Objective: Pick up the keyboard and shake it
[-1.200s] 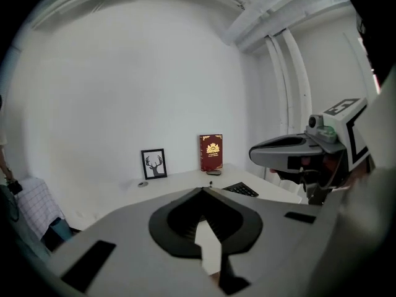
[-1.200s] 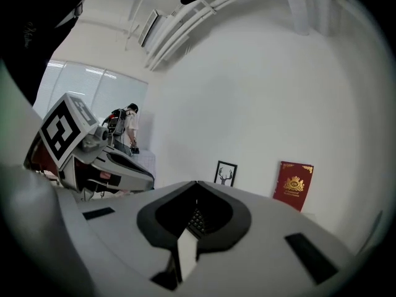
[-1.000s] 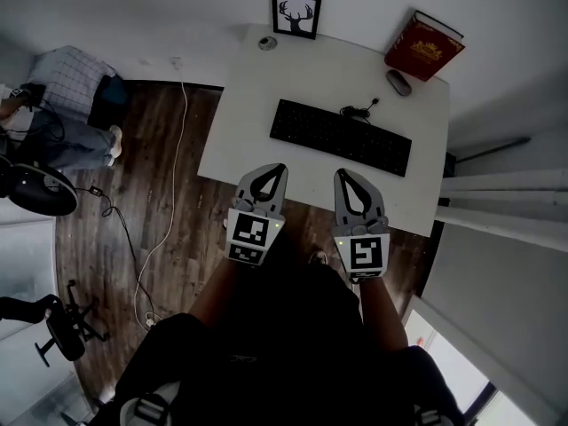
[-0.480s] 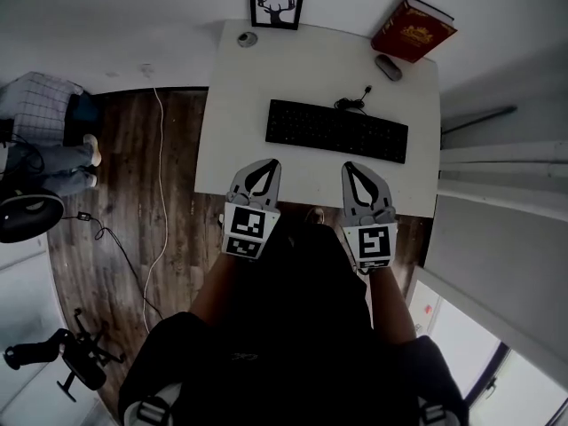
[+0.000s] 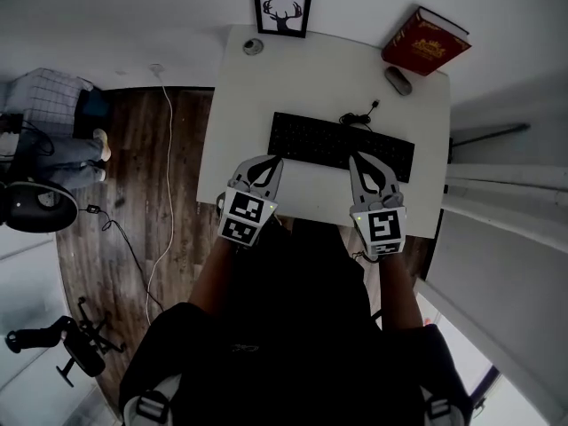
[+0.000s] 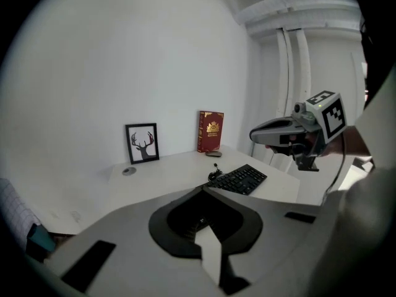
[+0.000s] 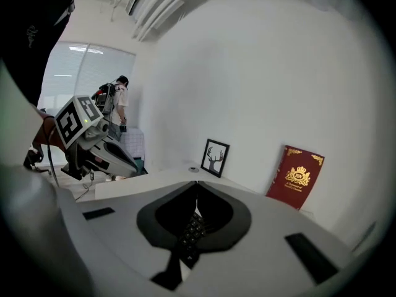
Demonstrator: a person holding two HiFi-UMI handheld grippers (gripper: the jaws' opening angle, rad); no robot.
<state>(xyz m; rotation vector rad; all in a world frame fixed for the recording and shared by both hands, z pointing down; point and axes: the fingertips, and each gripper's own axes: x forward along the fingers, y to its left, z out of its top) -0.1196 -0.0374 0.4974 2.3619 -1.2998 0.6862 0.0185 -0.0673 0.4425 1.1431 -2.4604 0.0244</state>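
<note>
A black keyboard (image 5: 342, 144) lies across the middle of the white desk (image 5: 235, 122), its cable curling behind it. My left gripper (image 5: 276, 159) is shut and empty, its tip at the keyboard's near left corner. My right gripper (image 5: 356, 157) is shut too, its tip over the keyboard's near edge toward the right end. In the left gripper view the keyboard (image 6: 242, 179) lies ahead to the right, with the right gripper (image 6: 255, 135) above it. The right gripper view shows keyboard keys (image 7: 191, 229) through the gap behind its closed jaws, and the left gripper (image 7: 137, 168) at left.
A framed deer picture (image 5: 282, 11) and a small round object (image 5: 253, 47) stand at the desk's back left. A red book (image 5: 424, 43) leans against the wall at back right, a mouse (image 5: 399, 81) beside it. A white cable (image 5: 166, 185) runs over the wood floor.
Both grippers have moved forward from the desk's near edge to the keyboard's near edge. Both stayed shut.
</note>
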